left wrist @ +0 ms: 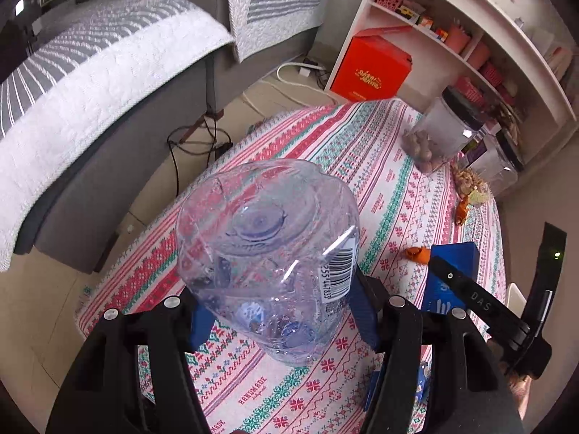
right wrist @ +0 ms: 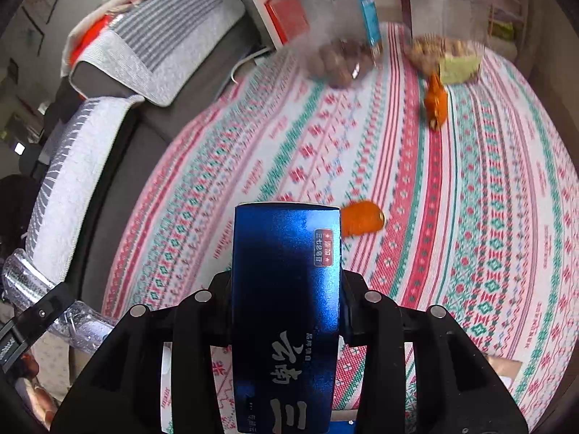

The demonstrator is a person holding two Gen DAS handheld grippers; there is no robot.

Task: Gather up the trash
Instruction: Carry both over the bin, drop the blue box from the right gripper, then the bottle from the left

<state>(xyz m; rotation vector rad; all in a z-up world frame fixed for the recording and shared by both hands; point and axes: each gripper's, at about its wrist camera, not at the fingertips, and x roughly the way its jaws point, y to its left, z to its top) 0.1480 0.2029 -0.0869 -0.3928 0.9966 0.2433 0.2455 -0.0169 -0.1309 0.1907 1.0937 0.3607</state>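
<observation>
We hold a clear plastic bottle [left wrist: 267,256] in the left gripper [left wrist: 278,320], its blue pads pressed against the bottle's two sides and its base turned toward the camera, above the patterned tablecloth [left wrist: 391,166] near the table's near edge. Our right gripper [right wrist: 286,289] is clamped on a dark blue box [right wrist: 286,289] that stands lengthwise between its fingers, also over the cloth. Two pieces of orange peel [right wrist: 362,222] lie on the table, one just beyond the box, the other [right wrist: 436,103] close to the two clear jars [right wrist: 343,47] at the far edge.
</observation>
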